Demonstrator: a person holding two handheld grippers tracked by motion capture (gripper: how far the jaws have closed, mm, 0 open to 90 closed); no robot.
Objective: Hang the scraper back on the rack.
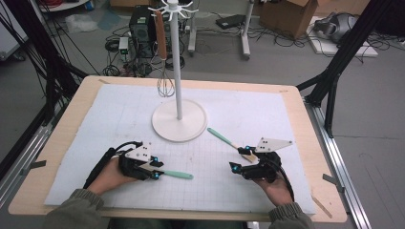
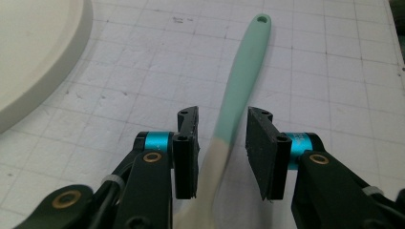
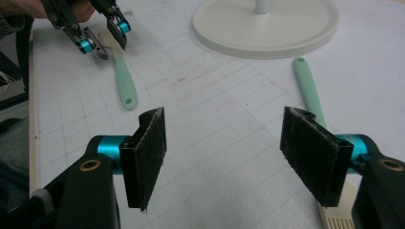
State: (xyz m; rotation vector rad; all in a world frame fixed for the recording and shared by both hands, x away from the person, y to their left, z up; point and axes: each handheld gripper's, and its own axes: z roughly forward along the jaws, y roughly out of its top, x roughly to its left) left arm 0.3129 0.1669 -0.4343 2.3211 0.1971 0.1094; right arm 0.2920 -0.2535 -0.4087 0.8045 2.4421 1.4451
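Left gripper [image 1: 154,168]: jaws apart, straddling mint-handled utensil [image 2: 236,102] lying flat on mat [image 1: 119,114]; pads not touching. Right gripper [image 1: 240,160]: jaws wide apart, second mint utensil [image 1: 228,142] beside it. Beyond: white stand [image 1: 179,119], whisk [image 1: 165,81] hanging.

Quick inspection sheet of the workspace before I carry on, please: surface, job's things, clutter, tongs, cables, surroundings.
Surface: white gridded mat on a wooden table, lightly scuffed.
Job's things: white hook stand with a whisk hanging from it; left mint-handled utensil lying between the left tongs' jaws; right mint-handled utensil lying beside the right tongs.
Clutter: a small stick at the table's near right edge.
Tongs: left tongs open, jaws either side of the utensil, gaps visible; right tongs open, nothing between the jaws.
Cables: one trails from each pair of tongs; loose bundle on the floor.
Surroundings: computer tower, cardboard box, black frame posts.
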